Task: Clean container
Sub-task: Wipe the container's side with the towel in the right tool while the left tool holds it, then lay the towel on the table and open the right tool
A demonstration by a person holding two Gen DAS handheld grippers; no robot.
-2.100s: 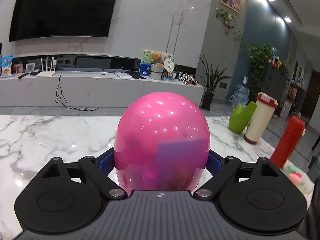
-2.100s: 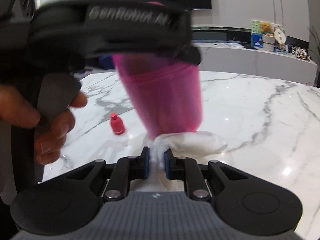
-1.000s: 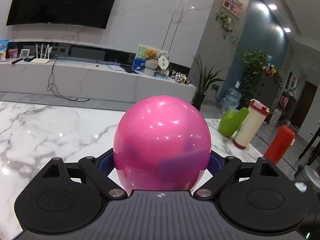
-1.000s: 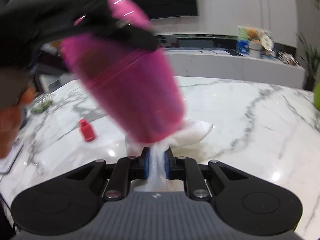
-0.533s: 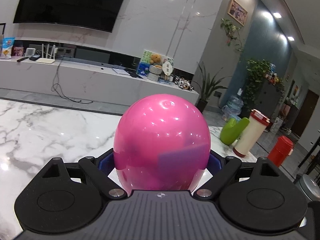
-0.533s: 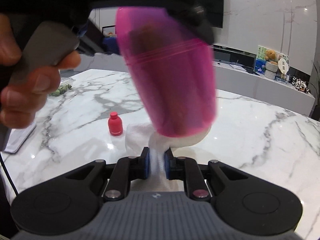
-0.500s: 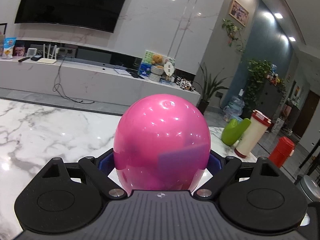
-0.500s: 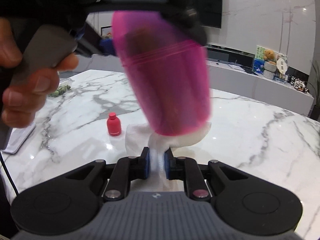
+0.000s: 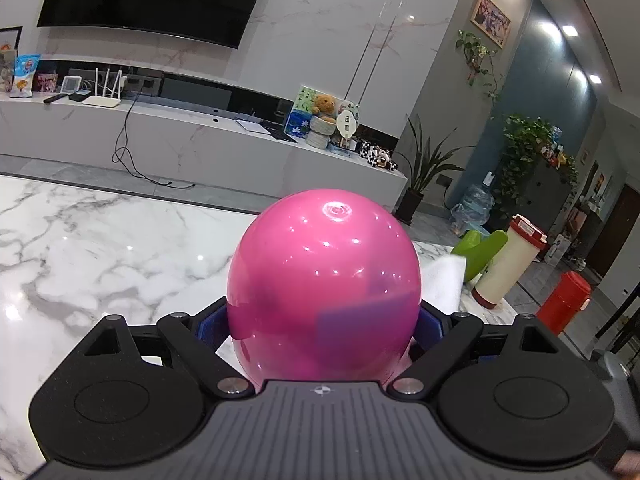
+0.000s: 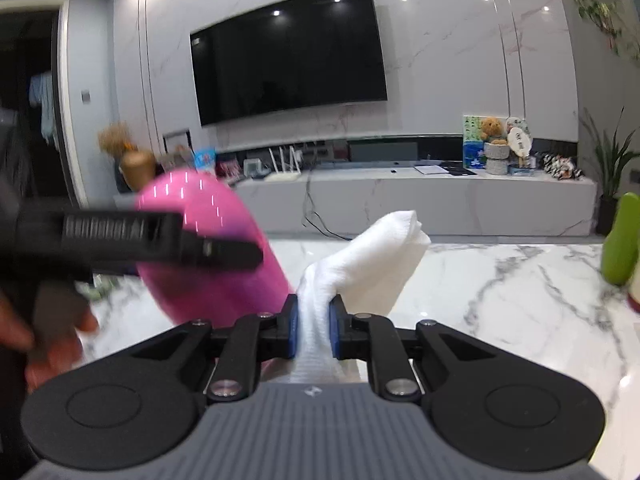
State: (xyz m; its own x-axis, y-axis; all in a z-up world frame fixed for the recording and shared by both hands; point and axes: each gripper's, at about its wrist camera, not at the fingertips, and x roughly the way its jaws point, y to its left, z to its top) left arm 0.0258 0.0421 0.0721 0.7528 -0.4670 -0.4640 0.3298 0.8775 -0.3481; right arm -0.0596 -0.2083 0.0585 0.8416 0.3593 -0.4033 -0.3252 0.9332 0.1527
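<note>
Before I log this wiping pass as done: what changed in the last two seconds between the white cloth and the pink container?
The white cloth has come out of the pink container: earlier it was pushed against the mouth, now it stands free to the container's right. The container has swung left and tilted. Unchanged: the right gripper stays shut on the cloth, the left gripper on the container.
</note>
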